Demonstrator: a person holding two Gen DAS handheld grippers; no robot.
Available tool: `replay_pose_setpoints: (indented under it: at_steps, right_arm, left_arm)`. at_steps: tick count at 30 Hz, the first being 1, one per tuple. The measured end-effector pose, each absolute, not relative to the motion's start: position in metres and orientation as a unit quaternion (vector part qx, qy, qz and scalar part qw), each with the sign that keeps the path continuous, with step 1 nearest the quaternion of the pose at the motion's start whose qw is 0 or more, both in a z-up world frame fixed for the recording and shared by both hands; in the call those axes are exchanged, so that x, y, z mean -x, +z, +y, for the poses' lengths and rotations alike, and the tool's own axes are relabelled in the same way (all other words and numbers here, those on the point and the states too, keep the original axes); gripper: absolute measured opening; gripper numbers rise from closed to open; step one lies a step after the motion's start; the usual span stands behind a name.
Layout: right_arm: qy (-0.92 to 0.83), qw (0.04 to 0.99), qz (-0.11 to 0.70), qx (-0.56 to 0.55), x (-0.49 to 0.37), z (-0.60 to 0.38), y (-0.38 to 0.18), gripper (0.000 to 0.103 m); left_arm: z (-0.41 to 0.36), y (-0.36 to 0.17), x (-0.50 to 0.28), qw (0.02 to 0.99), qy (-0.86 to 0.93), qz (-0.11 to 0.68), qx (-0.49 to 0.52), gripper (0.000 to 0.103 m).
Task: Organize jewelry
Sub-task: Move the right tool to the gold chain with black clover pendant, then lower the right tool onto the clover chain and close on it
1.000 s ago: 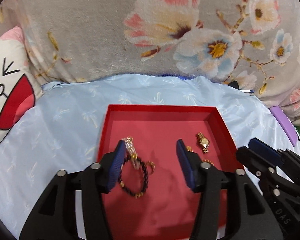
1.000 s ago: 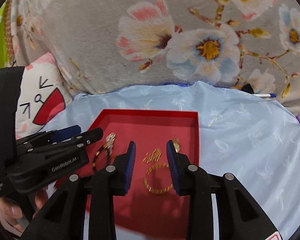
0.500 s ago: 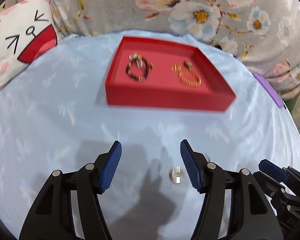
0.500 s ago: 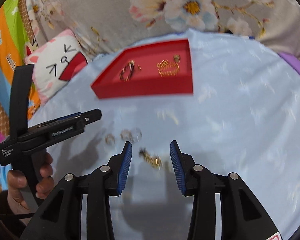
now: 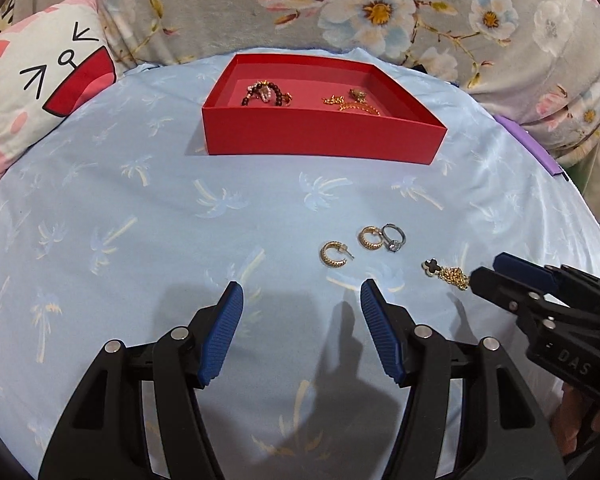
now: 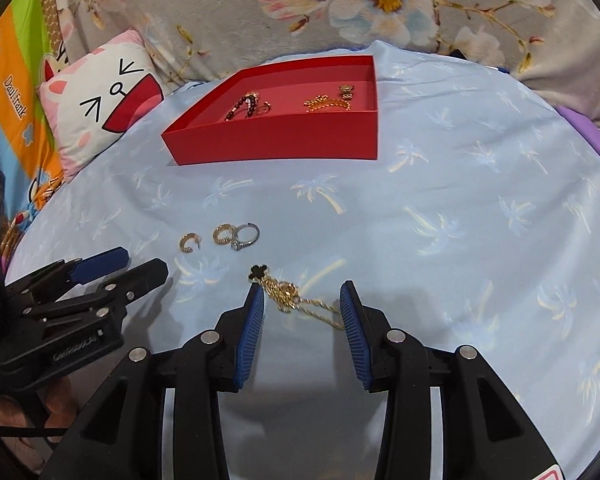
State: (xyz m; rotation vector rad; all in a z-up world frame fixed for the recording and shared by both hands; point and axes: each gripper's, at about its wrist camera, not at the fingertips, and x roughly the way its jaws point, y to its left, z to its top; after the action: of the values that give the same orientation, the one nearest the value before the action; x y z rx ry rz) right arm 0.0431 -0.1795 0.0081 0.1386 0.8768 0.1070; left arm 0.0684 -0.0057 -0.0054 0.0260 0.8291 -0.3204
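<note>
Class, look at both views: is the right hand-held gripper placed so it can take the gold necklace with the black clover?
Probably yes. The right hand-held gripper is open, and the necklace lies loose on the cloth between its fingers, with nothing over it; the rings sit apart.

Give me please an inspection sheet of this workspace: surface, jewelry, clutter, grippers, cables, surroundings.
Surface: light blue cloth with palm print.
Job's things: red tray holds a dark bead bracelet and gold pieces. On the cloth lie two gold hoop earrings, a silver ring and a gold chain with black clover.
Clutter: purple object at the cloth's edge.
Grippers: left gripper open, holds nothing; right gripper open, the chain lies between its fingers.
Cables: nothing seen.
Surroundings: floral blanket, cartoon pillow.
</note>
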Motion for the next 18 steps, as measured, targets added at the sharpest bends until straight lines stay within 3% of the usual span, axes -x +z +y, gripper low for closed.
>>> replay_pose_setpoints:
  at_steps: [18]
  right_arm:
    - [0.065,0.897,0.436,-0.032,-0.062,-0.163,0.000,0.039]
  left_arm:
    - [0.016,-0.007,-0.072,0.902,-0.130,0.411,0.021,0.059]
